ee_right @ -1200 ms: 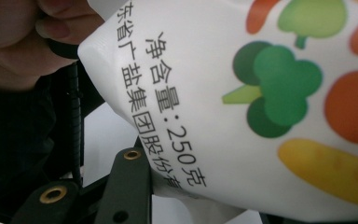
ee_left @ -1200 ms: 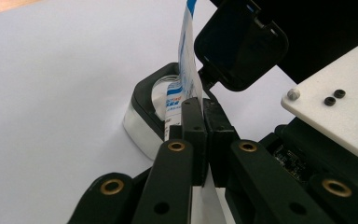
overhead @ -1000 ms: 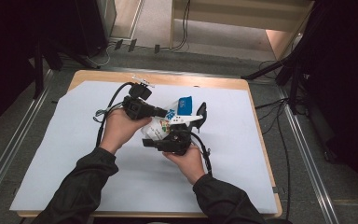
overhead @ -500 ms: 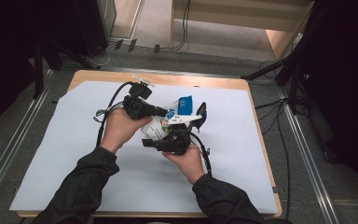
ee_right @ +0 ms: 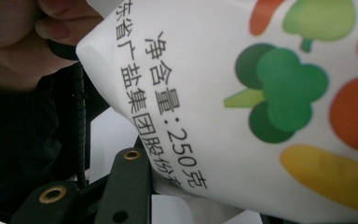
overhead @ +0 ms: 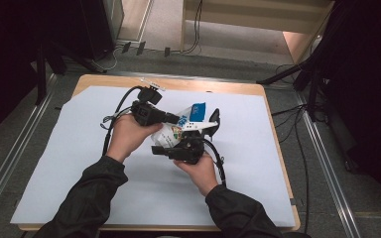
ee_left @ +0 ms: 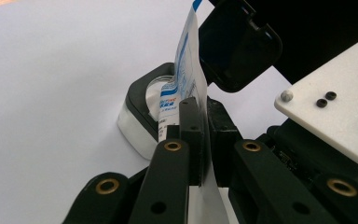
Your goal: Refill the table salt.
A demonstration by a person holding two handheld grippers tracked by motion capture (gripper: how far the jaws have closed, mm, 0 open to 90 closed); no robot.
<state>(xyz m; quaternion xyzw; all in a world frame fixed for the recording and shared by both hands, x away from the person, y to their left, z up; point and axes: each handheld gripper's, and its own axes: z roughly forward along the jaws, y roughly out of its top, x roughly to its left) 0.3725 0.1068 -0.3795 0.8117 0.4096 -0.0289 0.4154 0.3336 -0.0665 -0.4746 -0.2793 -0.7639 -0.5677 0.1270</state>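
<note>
Left gripper (ee_left: 200, 140) pinching the white printed bag's (overhead: 178, 130) thin edge, right gripper (overhead: 171, 148) clasping its bulging body, both hovering over the table (overhead: 79, 173).

From above my side, the high view looks forward and down on the white-covered wooden table (overhead: 258, 163). Both gripper views sit very close, sharing the white printed plastic pouch (ee_right: 261, 93) held mid-table.

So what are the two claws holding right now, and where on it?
Left claw pinches the flat top edge of the white plastic bag printed with vegetables; right claw grips its bulging body.
</note>
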